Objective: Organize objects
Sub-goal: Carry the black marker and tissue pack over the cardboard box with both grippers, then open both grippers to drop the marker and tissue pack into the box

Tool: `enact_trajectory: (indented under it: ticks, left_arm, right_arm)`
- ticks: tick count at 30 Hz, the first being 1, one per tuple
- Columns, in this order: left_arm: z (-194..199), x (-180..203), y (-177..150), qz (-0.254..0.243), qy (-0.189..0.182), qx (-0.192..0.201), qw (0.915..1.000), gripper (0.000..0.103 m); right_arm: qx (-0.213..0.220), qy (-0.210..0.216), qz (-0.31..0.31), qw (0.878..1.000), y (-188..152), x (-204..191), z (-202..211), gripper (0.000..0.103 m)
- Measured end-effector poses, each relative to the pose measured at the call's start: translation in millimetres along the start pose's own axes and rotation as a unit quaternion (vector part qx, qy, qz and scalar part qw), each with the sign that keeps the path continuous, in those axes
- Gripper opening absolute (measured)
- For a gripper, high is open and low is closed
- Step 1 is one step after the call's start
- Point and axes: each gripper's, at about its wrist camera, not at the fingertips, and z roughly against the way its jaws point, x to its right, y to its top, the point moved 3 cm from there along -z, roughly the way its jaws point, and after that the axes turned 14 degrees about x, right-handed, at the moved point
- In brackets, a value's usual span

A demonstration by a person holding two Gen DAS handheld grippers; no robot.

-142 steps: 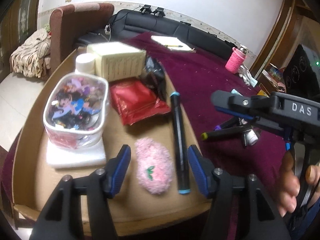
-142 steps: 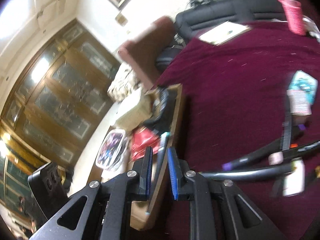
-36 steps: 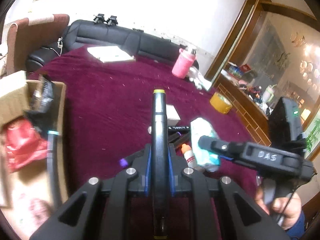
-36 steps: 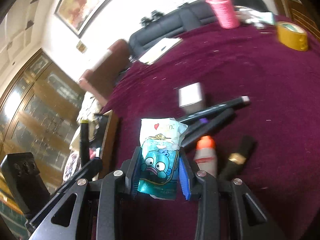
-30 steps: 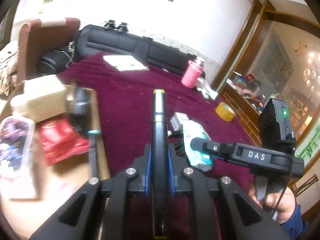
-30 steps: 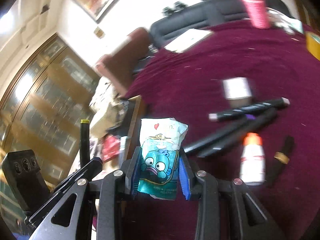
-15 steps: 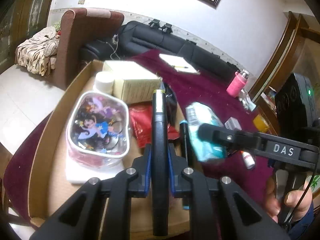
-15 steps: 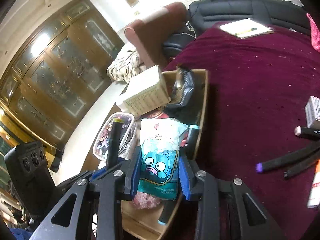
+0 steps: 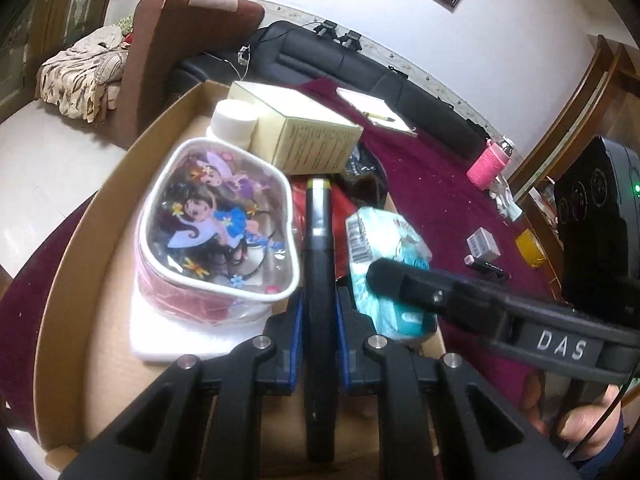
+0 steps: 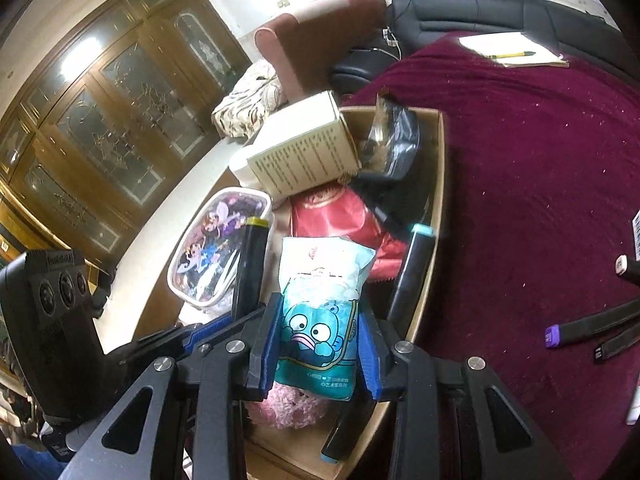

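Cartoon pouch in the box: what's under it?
The clear cartoon pouch sits on a flat white slab resting on the cardboard box floor. Only the slab's near edge and corner show; the rest is covered.

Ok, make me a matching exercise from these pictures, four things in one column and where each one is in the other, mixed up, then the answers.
Things:
1. black marker with yellow band
2. teal cartoon snack packet
3. pink fuzzy pouch
4. black marker with purple tip

Places:
A. on the maroon tablecloth
B. in the right gripper
C. in the left gripper
D. on the floor of the cardboard box

Pairs: 1-C, 2-B, 3-D, 4-A
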Motion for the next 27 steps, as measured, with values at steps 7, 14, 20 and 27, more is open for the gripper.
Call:
enact_trajectory:
  ticks: [7, 14, 20, 27]
  left_arm:
    - [-1, 0, -3, -0.005, 0.002, -0.006, 1.0000, 0.014]
    - [1, 1, -3, -0.010, 0.007, -0.007, 0.9999, 0.017]
    - [8, 2, -1, -0.017, 0.014, 0.002, 0.9997, 0.028]
    - [14, 9, -1, -0.038, 0.028, 0.008, 0.9989, 0.032]
  right_arm:
    - [-0.004, -0.002, -0.001, 1.000, -3, 0, 0, 0.046]
    - [0.001, 0.000, -0.005, 1.000, -5, 0, 8, 0.048]
    - [0.005, 0.004, -0.012, 1.000, -6, 0, 16, 0.051]
    - [0.004, 0.010, -0.021, 1.000, -10, 4, 23, 0.053]
